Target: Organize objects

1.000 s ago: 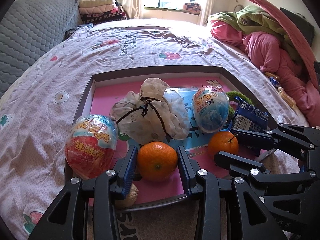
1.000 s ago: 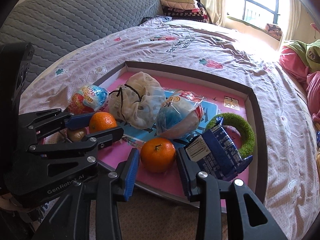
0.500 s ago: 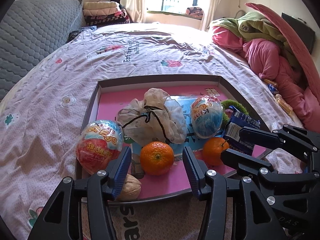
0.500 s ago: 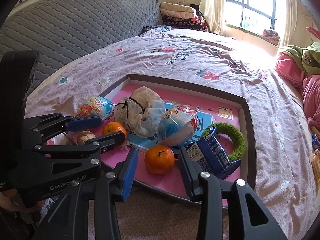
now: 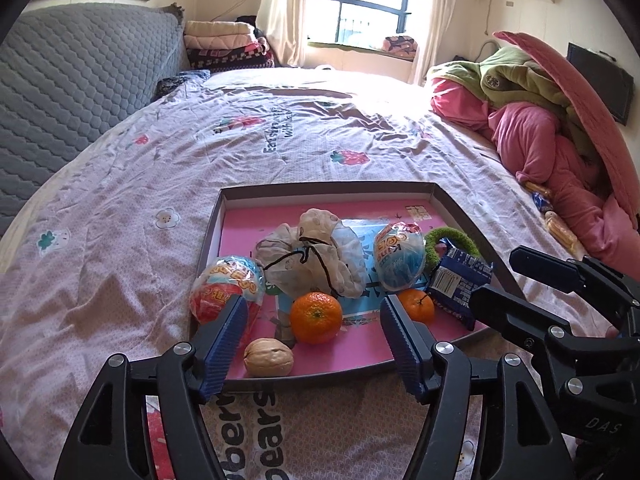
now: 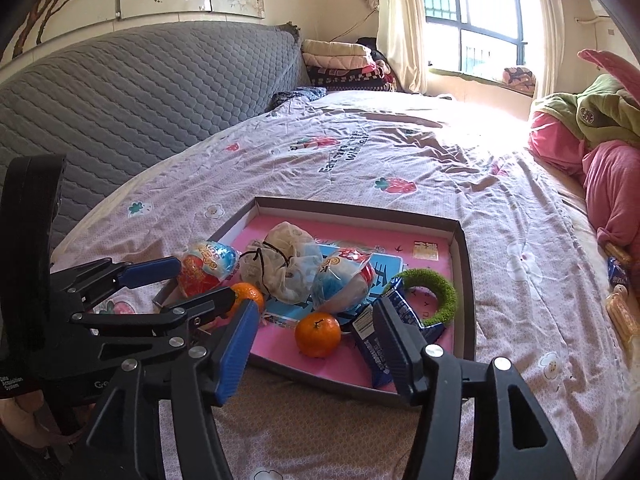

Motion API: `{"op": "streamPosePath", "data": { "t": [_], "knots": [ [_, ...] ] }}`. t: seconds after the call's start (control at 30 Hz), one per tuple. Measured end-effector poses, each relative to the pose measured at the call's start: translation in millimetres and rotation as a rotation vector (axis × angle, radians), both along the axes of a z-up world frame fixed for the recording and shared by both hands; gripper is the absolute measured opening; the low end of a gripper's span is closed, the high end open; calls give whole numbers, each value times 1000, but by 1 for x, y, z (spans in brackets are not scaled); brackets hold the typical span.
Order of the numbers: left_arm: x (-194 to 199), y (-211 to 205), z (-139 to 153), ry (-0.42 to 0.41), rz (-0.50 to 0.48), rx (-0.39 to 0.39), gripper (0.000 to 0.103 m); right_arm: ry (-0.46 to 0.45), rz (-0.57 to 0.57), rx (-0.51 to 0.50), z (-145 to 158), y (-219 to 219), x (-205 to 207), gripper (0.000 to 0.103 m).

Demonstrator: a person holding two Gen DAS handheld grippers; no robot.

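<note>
A shallow tray [image 5: 444, 196] with a pink floor lies on the bed. It holds two oranges [image 5: 316, 317] [image 5: 416, 306], a walnut [image 5: 268, 357], two foil-wrapped toy eggs [image 5: 226, 288] [image 5: 399, 258], a white drawstring bag [image 5: 316, 258], a green ring [image 5: 452, 240] and a blue snack packet [image 5: 460, 280]. My left gripper [image 5: 313, 312] hovers over the tray's near edge. Its jaws are opening, and the pads stand clear of the orange beyond them. My right gripper [image 6: 315, 312] is also opening, with the other orange [image 6: 318, 334] lying free on the tray past its pads.
The bed's pink flowered sheet [image 5: 280, 140] spreads around the tray. A grey quilted headboard [image 6: 140, 100] stands on the left, and folded blankets [image 5: 224, 40] are stacked by the window. Pink and green bedding [image 5: 540, 120] is piled at the right, with small snack packs [image 6: 620, 312] beside it.
Both grippers opened around their oranges, rose and drew back from the tray. The oranges stayed on the tray floor. The walnut came into view in the left wrist view.
</note>
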State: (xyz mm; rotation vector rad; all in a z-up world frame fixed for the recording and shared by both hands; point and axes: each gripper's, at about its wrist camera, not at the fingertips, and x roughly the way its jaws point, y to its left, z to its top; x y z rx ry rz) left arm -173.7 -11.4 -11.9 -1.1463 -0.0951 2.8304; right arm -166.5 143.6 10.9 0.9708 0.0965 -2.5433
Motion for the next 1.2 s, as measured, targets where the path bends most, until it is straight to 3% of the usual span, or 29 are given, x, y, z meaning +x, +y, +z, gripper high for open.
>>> {"op": "streamPosePath", "data": {
  "t": [0.1, 0.47, 0.63, 1.2],
  "knots": [
    [6, -1, 6, 7, 7, 1, 76, 18, -10, -12, 6, 2, 6, 64],
    [32, -4, 22, 47, 35, -1, 77, 90, -24, -49, 29, 4, 35, 74],
    [42, -6, 28, 67, 54, -3, 77, 100, -36, -51, 34, 5, 44, 84],
    [66, -8, 10, 54, 106, -3, 77, 74, -85, -39, 13, 9, 64, 87]
  ]
}}
